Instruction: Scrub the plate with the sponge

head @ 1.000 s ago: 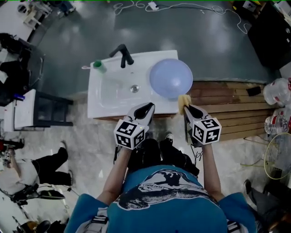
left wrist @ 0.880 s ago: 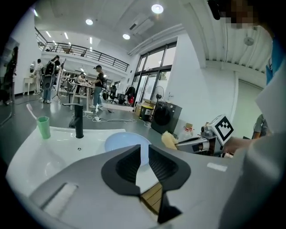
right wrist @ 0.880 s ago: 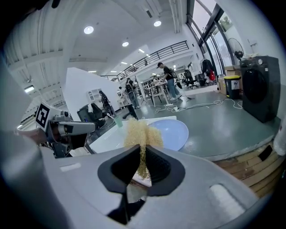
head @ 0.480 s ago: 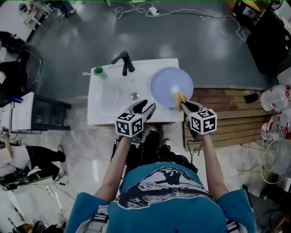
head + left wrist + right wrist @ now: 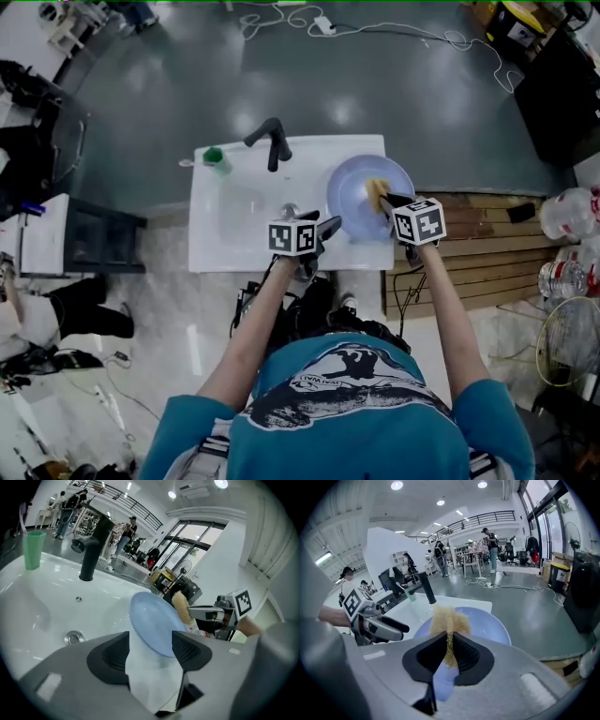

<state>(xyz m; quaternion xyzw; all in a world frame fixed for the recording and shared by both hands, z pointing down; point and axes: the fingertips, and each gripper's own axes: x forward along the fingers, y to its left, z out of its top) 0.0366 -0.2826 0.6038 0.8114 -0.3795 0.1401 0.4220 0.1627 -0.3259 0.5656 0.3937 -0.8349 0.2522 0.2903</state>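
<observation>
A light blue plate [image 5: 356,211] lies on the right end of the white sink top [image 5: 220,246]. My right gripper [image 5: 382,201] is shut on a yellow sponge [image 5: 376,191], which rests on the plate's inner face. In the right gripper view the sponge [image 5: 449,619] sticks out past the jaws over the plate [image 5: 492,623]. My left gripper [image 5: 324,228] is at the plate's near left rim with its jaws opening. In the left gripper view the plate [image 5: 150,620] shows in the gap of the left gripper [image 5: 151,640], and the pads do not press on it.
A black faucet [image 5: 272,141] and a green cup [image 5: 216,157] stand at the back of the sink, with the drain [image 5: 289,210] in the basin. A wooden pallet [image 5: 487,246] lies to the right, a dark cabinet [image 5: 94,234] to the left. Cables run over the floor behind.
Both grippers moved forward over the sink. The sponge went from the plate's near edge onto the plate. The left jaws went from shut to spread apart at the plate's rim.
</observation>
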